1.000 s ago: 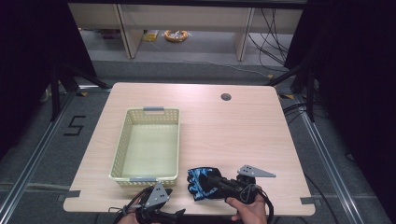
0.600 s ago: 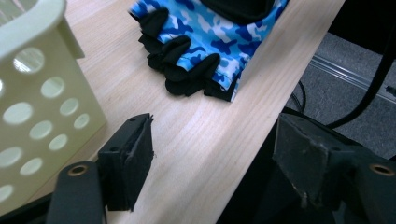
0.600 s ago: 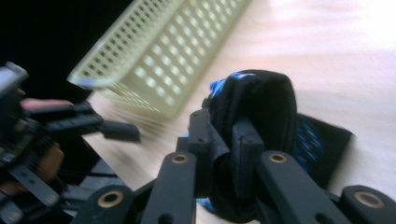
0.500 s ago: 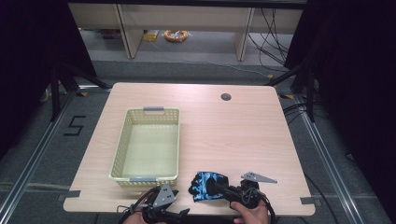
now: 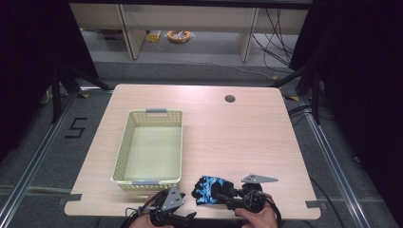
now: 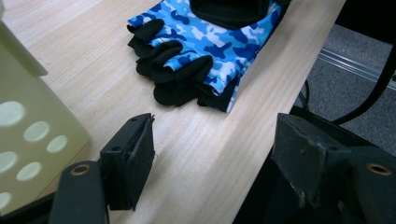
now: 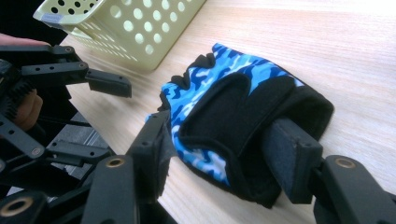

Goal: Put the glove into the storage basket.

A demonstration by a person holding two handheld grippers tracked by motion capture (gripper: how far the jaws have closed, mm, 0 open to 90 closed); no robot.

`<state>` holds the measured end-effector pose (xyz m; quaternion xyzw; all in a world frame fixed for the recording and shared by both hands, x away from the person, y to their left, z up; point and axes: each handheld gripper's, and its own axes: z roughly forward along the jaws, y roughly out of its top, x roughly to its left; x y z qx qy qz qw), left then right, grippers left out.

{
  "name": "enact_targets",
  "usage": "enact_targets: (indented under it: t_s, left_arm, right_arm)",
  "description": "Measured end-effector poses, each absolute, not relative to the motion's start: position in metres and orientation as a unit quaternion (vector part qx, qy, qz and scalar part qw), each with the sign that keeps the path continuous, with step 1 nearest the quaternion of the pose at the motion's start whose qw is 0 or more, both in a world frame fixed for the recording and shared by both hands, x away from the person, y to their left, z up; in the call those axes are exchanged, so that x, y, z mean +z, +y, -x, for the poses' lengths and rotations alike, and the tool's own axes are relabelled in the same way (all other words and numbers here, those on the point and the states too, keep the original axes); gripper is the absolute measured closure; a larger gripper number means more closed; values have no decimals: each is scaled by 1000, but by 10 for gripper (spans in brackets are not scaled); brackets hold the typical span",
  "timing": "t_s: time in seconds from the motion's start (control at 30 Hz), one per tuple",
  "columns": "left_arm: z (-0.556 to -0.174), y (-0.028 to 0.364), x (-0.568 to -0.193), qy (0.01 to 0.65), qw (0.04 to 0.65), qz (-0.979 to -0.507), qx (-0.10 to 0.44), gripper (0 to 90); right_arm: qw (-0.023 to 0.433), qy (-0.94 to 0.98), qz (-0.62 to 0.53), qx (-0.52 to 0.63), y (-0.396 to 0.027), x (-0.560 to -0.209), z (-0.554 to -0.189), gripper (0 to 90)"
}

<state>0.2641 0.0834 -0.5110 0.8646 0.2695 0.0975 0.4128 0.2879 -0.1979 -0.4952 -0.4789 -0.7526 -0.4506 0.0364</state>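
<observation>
A blue camouflage fingerless glove [image 5: 207, 189] with black trim lies flat on the table near its front edge. My right gripper [image 5: 223, 193] points left at the glove's cuff. Its jaws have just been opening and now stand apart on either side of the cuff end [image 7: 243, 112], one pad [image 7: 290, 161] against the black cuff. My left gripper [image 6: 215, 140] is open with only bare wood between its jaws. The glove's finger stubs [image 6: 175, 70] lie just ahead of it. In the high view the left gripper [image 5: 184, 216] is at the front edge, left of the glove.
A pale yellow perforated basket [image 5: 154, 113] stands left of centre, its near wall [image 6: 28, 130] close beside my left gripper. The wooden table [image 5: 237, 133] has a round cable hole [image 5: 230, 99] at the back right. Its front edge drops away right behind the grippers.
The left gripper has edged right toward the glove. The right gripper's jaws look wider apart around the cuff. The glove lies almost where it was.
</observation>
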Motion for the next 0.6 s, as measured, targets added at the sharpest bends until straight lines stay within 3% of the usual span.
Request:
enact_targets:
  t_s: [0.1, 0.23, 0.37, 0.6]
  left_arm:
    - [-265, 83, -510, 268, 413, -865, 96, 284]
    - [-265, 85, -509, 276, 409, -864, 97, 278]
    - [-267, 85, -504, 272, 411, -864, 102, 269]
    - [-272, 74, -499, 258, 409, -868, 109, 267]
  right_arm:
    - [32, -749, 487, -448, -201, -491, -287, 433]
    - [-10, -760, 478, -441, -213, -483, -285, 435]
    - [-30, -738, 515, -435, -236, -483, -286, 504]
    - [-2, -712, 547, -441, -246, -498, -295, 527]
